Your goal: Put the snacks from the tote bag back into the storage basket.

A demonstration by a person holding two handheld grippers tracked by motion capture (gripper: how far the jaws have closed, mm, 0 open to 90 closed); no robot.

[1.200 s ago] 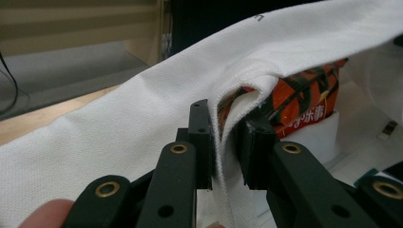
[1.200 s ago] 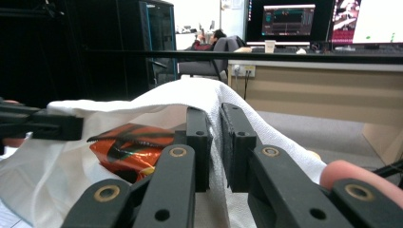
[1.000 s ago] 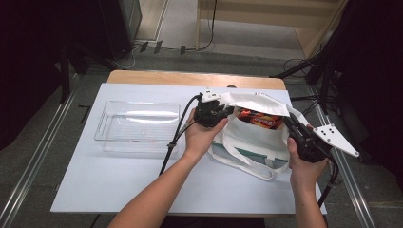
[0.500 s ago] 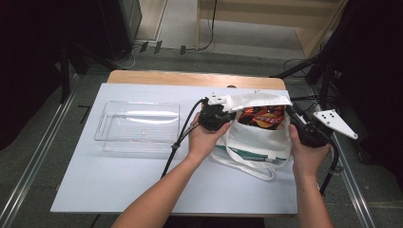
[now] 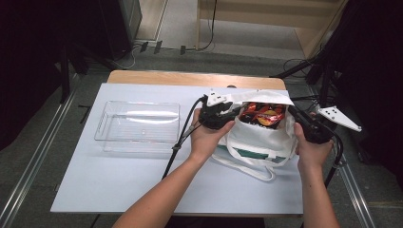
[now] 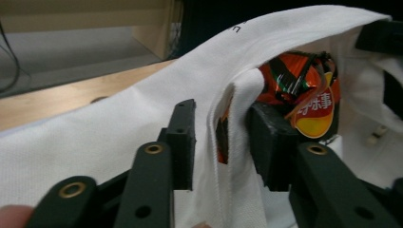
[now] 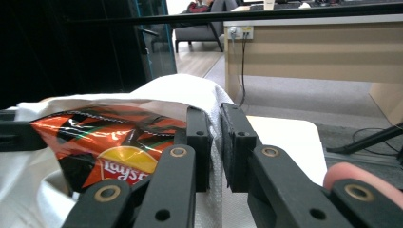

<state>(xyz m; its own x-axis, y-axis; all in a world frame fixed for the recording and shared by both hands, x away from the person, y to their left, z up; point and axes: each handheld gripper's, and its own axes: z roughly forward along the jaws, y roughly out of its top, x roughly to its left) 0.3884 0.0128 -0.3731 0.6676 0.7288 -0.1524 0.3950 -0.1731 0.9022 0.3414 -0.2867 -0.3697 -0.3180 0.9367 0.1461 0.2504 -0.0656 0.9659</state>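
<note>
A white cloth tote bag (image 5: pixel 259 140) stands on the table with its mouth held wide. Inside it lies a red, orange and black chip packet (image 5: pixel 260 114). My left gripper (image 5: pixel 223 113) is shut on the bag's left rim; in the left gripper view the cloth (image 6: pixel 119 137) folds between the jaws (image 6: pixel 221 137), with the packet (image 6: pixel 304 90) just behind. My right gripper (image 5: pixel 295 118) is shut on the right rim; its own view shows cloth (image 7: pixel 185 90) pinched in the gripper (image 7: pixel 216 142) and the packet (image 7: pixel 104 137) to the left.
An empty clear plastic tray (image 5: pixel 138 126) sits left of the bag on the white mat (image 5: pixel 119 185). The bag's straps (image 5: pixel 247 166) trail toward the person. Black stands and cables crowd the floor to the right of the table.
Both grippers have pulled the bag's rim apart and slightly away from the person. The mouth stands wider and the chip packet shows more.
</note>
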